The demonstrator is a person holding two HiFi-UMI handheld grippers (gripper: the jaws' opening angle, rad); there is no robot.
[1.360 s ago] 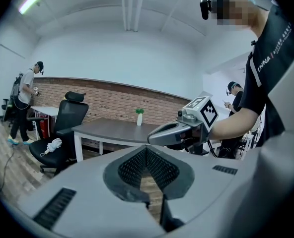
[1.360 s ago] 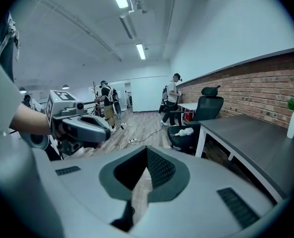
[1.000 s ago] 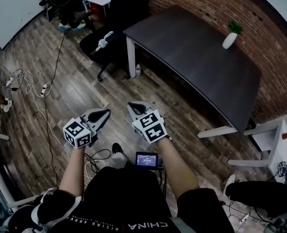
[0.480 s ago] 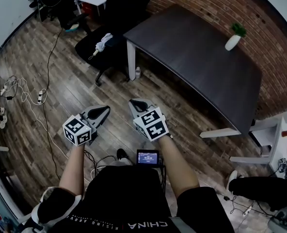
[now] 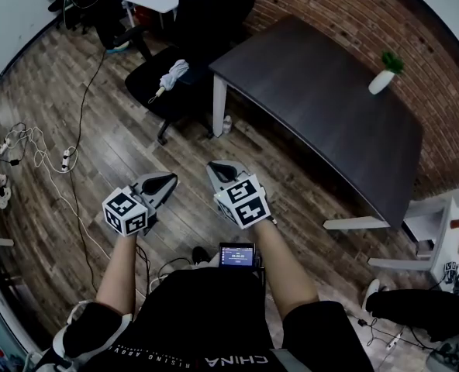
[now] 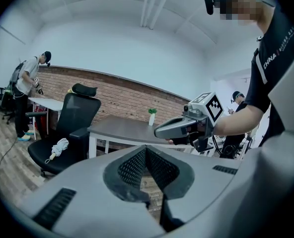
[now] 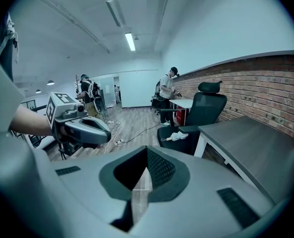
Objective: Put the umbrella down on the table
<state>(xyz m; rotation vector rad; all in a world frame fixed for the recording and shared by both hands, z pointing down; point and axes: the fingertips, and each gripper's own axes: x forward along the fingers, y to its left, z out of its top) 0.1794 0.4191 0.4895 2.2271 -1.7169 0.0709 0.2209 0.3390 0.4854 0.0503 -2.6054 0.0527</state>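
Approach, tools empty
I've drawn nearer the chair [image 5: 146,84]; the umbrella [image 5: 173,74] lies on its seat, beside the worktop's [image 5: 322,107] left corner. Left tool [image 5: 166,180] and right tool [image 5: 219,168] are closed, holding nothing; pickup comes first.

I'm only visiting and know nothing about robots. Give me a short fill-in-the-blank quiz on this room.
The white folded umbrella lies on the seat of a black office ____.
The small potted plant stands on the dark ____.
The wall behind the plant is built of ____.
Missing words: chair; table; brick.
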